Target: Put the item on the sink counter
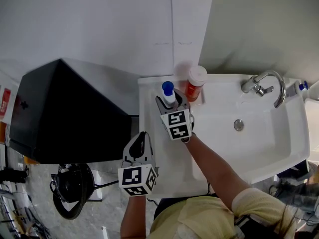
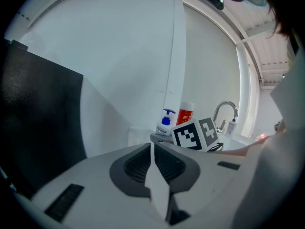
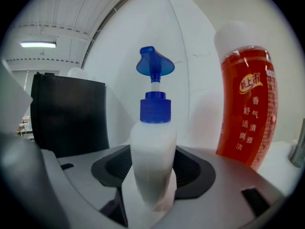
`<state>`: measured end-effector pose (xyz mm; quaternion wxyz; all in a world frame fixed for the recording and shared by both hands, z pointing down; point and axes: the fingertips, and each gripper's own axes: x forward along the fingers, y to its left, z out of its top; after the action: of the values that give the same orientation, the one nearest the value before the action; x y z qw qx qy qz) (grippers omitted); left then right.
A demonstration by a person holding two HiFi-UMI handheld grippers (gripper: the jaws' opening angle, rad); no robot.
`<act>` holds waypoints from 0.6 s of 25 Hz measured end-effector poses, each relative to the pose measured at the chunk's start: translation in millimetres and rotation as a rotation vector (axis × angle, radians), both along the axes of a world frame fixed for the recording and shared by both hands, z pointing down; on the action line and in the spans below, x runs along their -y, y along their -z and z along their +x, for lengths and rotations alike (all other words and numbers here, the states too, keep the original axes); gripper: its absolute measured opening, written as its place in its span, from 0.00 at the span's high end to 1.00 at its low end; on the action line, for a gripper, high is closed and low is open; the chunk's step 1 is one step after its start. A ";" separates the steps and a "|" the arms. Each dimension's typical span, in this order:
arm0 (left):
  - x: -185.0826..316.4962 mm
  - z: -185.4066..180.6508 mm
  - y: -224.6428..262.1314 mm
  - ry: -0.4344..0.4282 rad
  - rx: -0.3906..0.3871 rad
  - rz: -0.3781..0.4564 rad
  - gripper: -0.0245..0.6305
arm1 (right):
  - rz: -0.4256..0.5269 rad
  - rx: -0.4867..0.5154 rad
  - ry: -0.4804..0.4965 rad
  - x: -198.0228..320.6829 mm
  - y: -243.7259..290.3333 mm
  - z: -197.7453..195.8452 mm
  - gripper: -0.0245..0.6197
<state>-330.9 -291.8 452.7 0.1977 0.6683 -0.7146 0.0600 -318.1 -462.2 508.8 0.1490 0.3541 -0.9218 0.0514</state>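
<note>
From above, the right gripper (image 1: 172,102) sits at the back left corner of the sink counter (image 1: 149,133). The pump bottle (image 1: 168,91) stands there just beside the red bottle (image 1: 195,83).

In the left gripper view, the left gripper (image 2: 153,149) is closed on nothing and idle.

In the right gripper view, the pump bottle stands upright between spread jaws that look clear of it. I'd draw straight back along the jaws without rolling, so no pad clips it into the red bottle.
</note>
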 end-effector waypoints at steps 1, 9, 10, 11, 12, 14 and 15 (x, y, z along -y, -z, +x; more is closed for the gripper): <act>-0.1 0.2 0.5 0.000 -0.001 0.002 0.88 | -0.002 -0.001 -0.004 -1.2 0.0 1.0 0.57; -3.7 4.1 1.9 -0.005 -0.009 0.013 0.88 | -0.021 0.019 -0.032 -11.9 4.0 17.1 0.56; -4.0 5.2 2.3 -0.007 -0.011 0.015 0.88 | -0.021 0.015 -0.031 -14.2 3.9 19.0 0.56; -4.2 6.6 2.9 -0.009 -0.012 0.017 0.88 | -0.022 0.013 -0.030 -16.5 3.8 21.0 0.56; -4.3 8.2 3.7 -0.012 -0.013 0.020 0.88 | -0.024 0.012 -0.031 -18.6 3.9 23.1 0.56; -4.1 11.1 5.4 -0.018 -0.012 0.026 0.88 | -0.025 0.011 -0.032 -22.2 5.0 26.7 0.56; -4.2 12.4 6.1 -0.020 -0.012 0.029 0.88 | -0.024 0.008 -0.031 -24.0 5.6 28.2 0.56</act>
<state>-318.5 -287.6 446.6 0.1919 0.6785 -0.7075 0.0477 -289.9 -438.2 503.2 0.1489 0.3663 -0.9161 0.0663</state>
